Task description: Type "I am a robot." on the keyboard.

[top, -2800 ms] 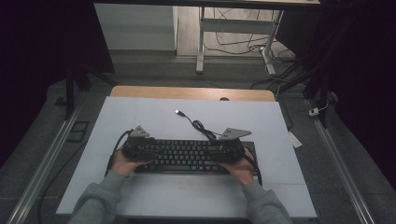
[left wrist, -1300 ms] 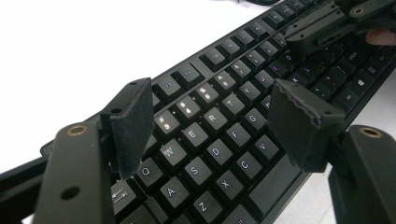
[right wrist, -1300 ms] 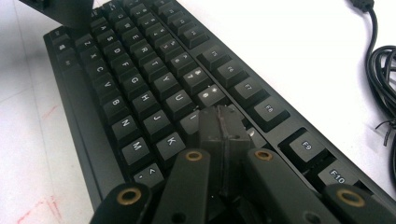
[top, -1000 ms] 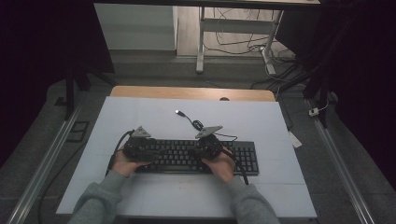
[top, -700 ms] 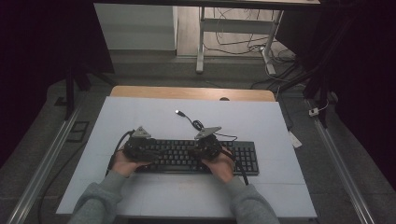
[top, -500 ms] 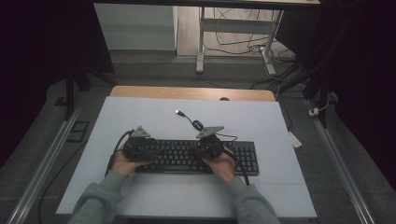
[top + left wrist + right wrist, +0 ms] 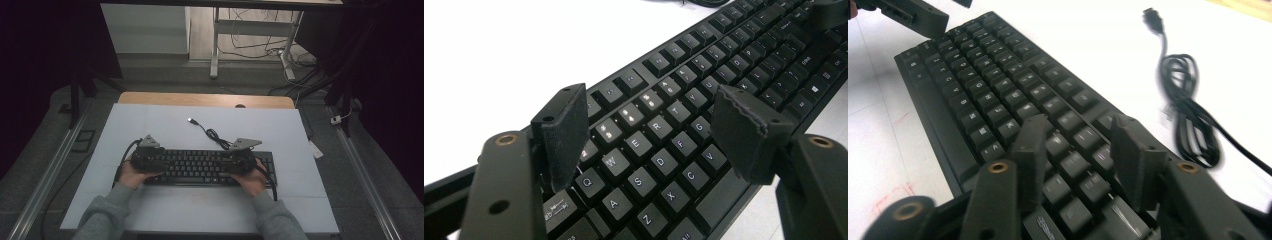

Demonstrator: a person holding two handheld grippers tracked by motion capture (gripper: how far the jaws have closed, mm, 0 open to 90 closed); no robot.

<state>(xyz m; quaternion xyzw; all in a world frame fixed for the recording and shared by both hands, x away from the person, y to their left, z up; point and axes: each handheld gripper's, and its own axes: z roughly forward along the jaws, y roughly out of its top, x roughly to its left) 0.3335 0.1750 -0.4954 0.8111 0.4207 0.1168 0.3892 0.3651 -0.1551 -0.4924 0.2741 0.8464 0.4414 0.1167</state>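
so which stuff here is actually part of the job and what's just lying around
In the job:
- keyboard, on the table
- left tool, jaws apart over the letter keys
- right tool, jaws just opened, apart above the keys, nothing between them

Lying about:
- coiled USB cable behind the keyboard
- white table
- wooden board at its far edge

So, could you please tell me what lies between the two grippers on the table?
In the high view, the keyboard's middle rows of keys stretch between the left gripper and the right gripper; nothing else lies there.
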